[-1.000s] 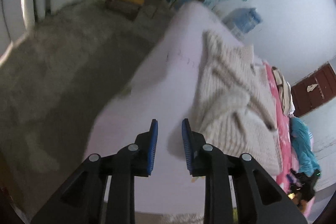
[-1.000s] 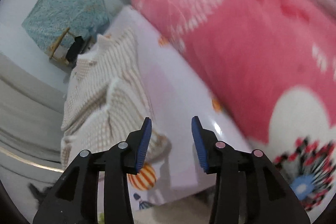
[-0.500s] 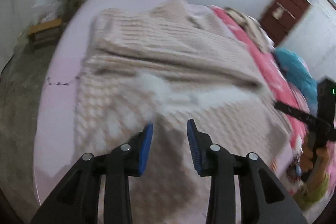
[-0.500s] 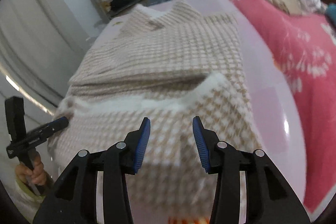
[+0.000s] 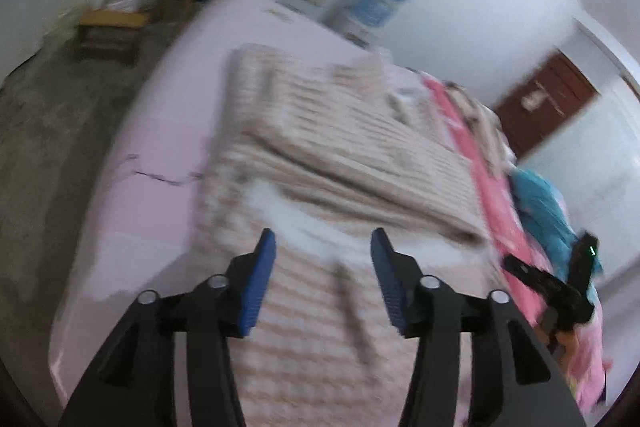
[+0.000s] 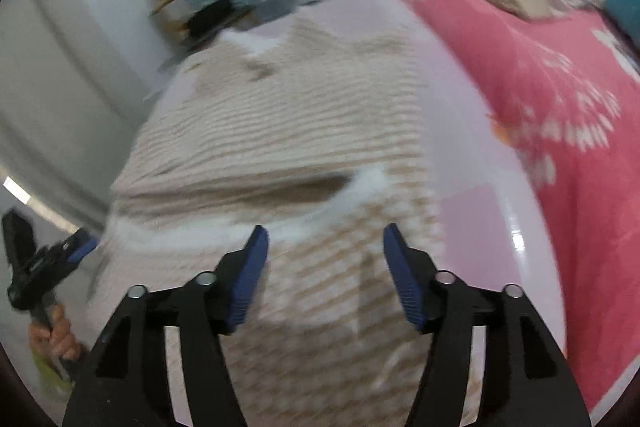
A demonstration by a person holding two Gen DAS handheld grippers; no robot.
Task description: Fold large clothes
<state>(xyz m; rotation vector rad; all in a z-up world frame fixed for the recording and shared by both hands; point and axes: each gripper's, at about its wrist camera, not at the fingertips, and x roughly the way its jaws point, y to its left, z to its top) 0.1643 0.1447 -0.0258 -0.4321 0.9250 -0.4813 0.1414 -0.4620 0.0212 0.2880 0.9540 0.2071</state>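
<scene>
While both grippers hang over the near end of the sweater (image 6: pixel 280 131), neither one is actually holding anything. The left gripper (image 5: pixel 323 255) has its jaws mid-width and opening, with just knit fabric showing below the gap, nothing pinched. Same deal with the right gripper (image 6: pixel 325 251), a bit wider, also opening, nothing between the pads.

The sweater itself is a beige-and-white knit lying flat on the bed (image 5: pixel 160 155), on the lilac sheet, with a pink blanket (image 6: pixel 540 99) running alongside it. Its long axis runs straight away from both grippers, collar at the far end, hem nearest. A sleeve looks already folded across the body, with a fluffy white cuff (image 6: pixel 368 183) just ahead of the fingertips.

So the thing that matters next, I reckon: the near hem lies right under and slightly ahead of both grippers, one toward each side edge. The left one sits toward the sweater's floor-side edge, the right toward the blanket side. Seems about equal reach, so probably each takes its own hem corner and carries it up toward the collar. Frames are pretty blurry though, so exact contact is hard to call
</scene>
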